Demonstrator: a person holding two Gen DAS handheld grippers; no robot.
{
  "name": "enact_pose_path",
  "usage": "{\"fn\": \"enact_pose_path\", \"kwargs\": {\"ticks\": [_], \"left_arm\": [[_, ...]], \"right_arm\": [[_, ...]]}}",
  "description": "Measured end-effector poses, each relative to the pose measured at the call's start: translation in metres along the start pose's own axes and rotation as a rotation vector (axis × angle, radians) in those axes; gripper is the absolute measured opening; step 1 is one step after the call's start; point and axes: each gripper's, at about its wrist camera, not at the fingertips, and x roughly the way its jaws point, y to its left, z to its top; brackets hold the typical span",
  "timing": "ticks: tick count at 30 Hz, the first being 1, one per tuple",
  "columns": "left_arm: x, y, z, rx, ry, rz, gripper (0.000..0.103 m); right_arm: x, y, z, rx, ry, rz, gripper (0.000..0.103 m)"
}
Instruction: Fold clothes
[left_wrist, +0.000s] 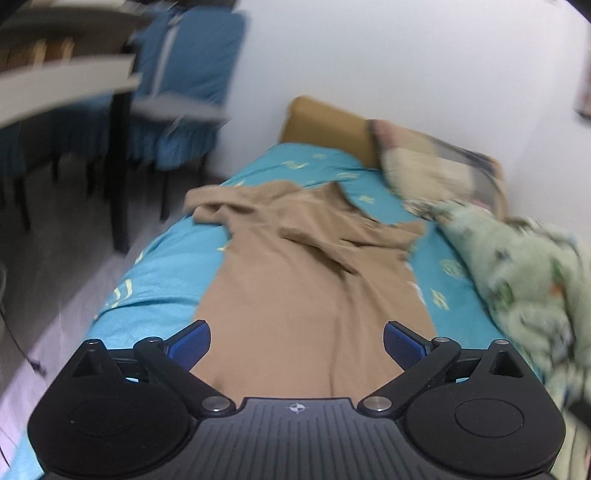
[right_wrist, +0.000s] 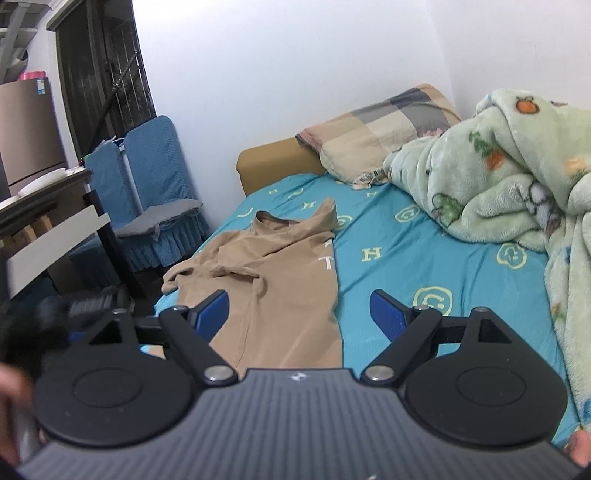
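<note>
A tan shirt (left_wrist: 291, 280) lies spread lengthwise on the bed with its sleeves and collar bunched at the far end. It also shows in the right wrist view (right_wrist: 280, 280). My left gripper (left_wrist: 297, 341) is open and empty, above the near hem of the shirt. My right gripper (right_wrist: 298, 312) is open and empty, above the shirt's near right edge. The left wrist view is blurred.
The bed has a turquoise patterned sheet (right_wrist: 424, 258). A green fleece blanket (right_wrist: 517, 184) is heaped on the right side. A checked pillow (right_wrist: 376, 129) leans on the tan headboard (right_wrist: 273, 166). Blue-covered chairs (right_wrist: 147, 192) and a dark table (right_wrist: 55, 206) stand left of the bed.
</note>
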Motion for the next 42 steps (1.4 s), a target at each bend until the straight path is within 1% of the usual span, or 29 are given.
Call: {"fn": "enact_pose_path", "kwargs": {"ticks": [2, 5, 7, 12, 14, 18, 20, 21, 22, 24, 25, 27, 28, 29, 33, 35, 39, 42], "left_arm": [[0.025, 0.012, 0.02, -0.056, -0.002, 0.03, 0.101], [0.066, 0.03, 0.043, -0.106, -0.026, 0.059, 0.101], [0.1, 0.045, 0.055, -0.169, -0.02, 0.047, 0.099], [0.183, 0.084, 0.074, -0.374, -0.026, 0.022, 0.099], [0.214, 0.096, 0.079, -0.444, -0.037, 0.038, 0.098], [0.258, 0.108, 0.1, -0.47, -0.136, 0.126, 0.098], [0.276, 0.115, 0.108, -0.49, -0.153, 0.15, 0.098], [0.283, 0.115, 0.113, -0.483, -0.159, 0.161, 0.095], [0.289, 0.112, 0.117, -0.456, -0.152, 0.173, 0.091], [0.301, 0.105, 0.126, -0.397, -0.131, 0.198, 0.065], [0.306, 0.099, 0.131, -0.355, -0.117, 0.234, 0.058], [0.312, 0.084, 0.14, -0.251, -0.109, 0.308, 0.012], [0.311, 0.076, 0.144, -0.212, -0.126, 0.315, 0.008], [0.309, 0.068, 0.148, -0.175, -0.146, 0.316, 0.008], [0.281, 0.02, 0.161, 0.07, -0.249, 0.357, 0.007], [0.264, -0.012, 0.167, 0.185, -0.286, 0.355, 0.007], [0.244, -0.091, 0.173, 0.427, -0.307, 0.317, 0.006], [0.235, -0.153, 0.165, 0.525, -0.3, 0.272, 0.006]], "right_arm": [[0.008, -0.002, -0.002, 0.018, 0.011, 0.003, 0.085], [0.023, -0.007, -0.007, 0.081, 0.06, 0.0, 0.085], [0.034, -0.01, -0.011, 0.131, 0.09, 0.005, 0.085], [0.072, -0.01, -0.019, 0.169, 0.134, -0.012, 0.085], [0.091, -0.01, -0.021, 0.174, 0.146, -0.022, 0.085], [0.124, -0.014, -0.026, 0.174, 0.178, -0.061, 0.085], [0.137, -0.016, -0.029, 0.185, 0.199, -0.079, 0.085], [0.14, -0.017, -0.029, 0.197, 0.204, -0.079, 0.085], [0.144, -0.018, -0.029, 0.21, 0.209, -0.079, 0.085], [0.147, -0.018, -0.029, 0.221, 0.204, -0.077, 0.085], [0.147, -0.017, -0.029, 0.214, 0.201, -0.077, 0.085], [0.147, -0.015, -0.028, 0.201, 0.194, -0.077, 0.085], [0.147, -0.014, -0.027, 0.195, 0.19, -0.077, 0.085], [0.146, -0.013, -0.026, 0.193, 0.188, -0.076, 0.085], [0.136, -0.016, -0.021, 0.205, 0.17, -0.082, 0.085], [0.131, -0.018, -0.018, 0.215, 0.158, -0.091, 0.085], [0.121, -0.026, -0.01, 0.238, 0.133, -0.112, 0.085], [0.114, -0.034, -0.006, 0.264, 0.126, -0.118, 0.085]]}}
